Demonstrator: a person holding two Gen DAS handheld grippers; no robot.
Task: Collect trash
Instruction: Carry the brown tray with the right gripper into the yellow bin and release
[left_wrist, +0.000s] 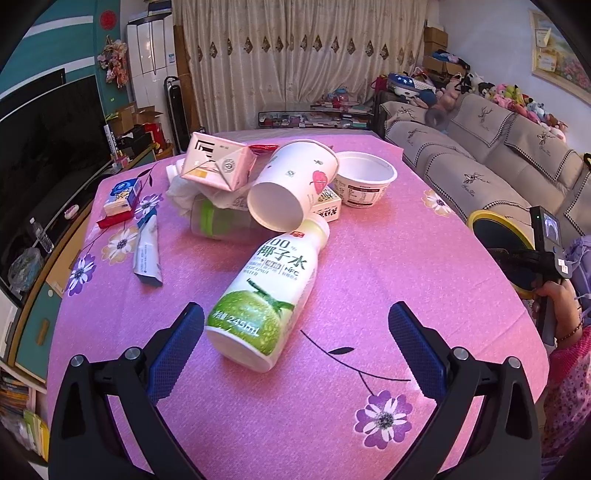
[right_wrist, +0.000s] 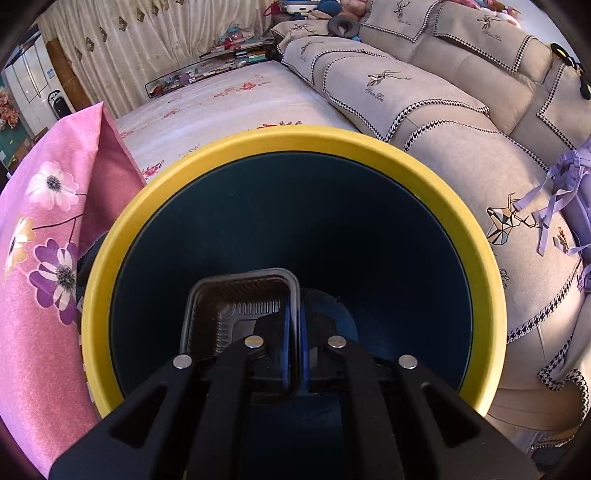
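In the left wrist view my left gripper (left_wrist: 295, 321) is open, low over the pink tablecloth (left_wrist: 369, 258). A white and green coconut-water bottle (left_wrist: 266, 295) lies on its side between the fingertips, nearer the left one. Behind it is a pile: a tipped paper cup (left_wrist: 291, 184), a pink carton (left_wrist: 218, 162), a white tub (left_wrist: 364, 184), a clear bottle (left_wrist: 218, 221), small packets (left_wrist: 147, 251). In the right wrist view my right gripper (right_wrist: 295, 332) is shut on the rim of a black plastic tray (right_wrist: 240, 306), held over the yellow-rimmed dark bin (right_wrist: 295, 140).
The bin (left_wrist: 495, 236) stands off the table's right edge, beside a grey sofa (left_wrist: 480, 162). A TV (left_wrist: 44, 147) and cabinet line the left side. The tablecloth edge (right_wrist: 55, 221) hangs left of the bin. The right handheld gripper body (left_wrist: 546, 251) shows at right.
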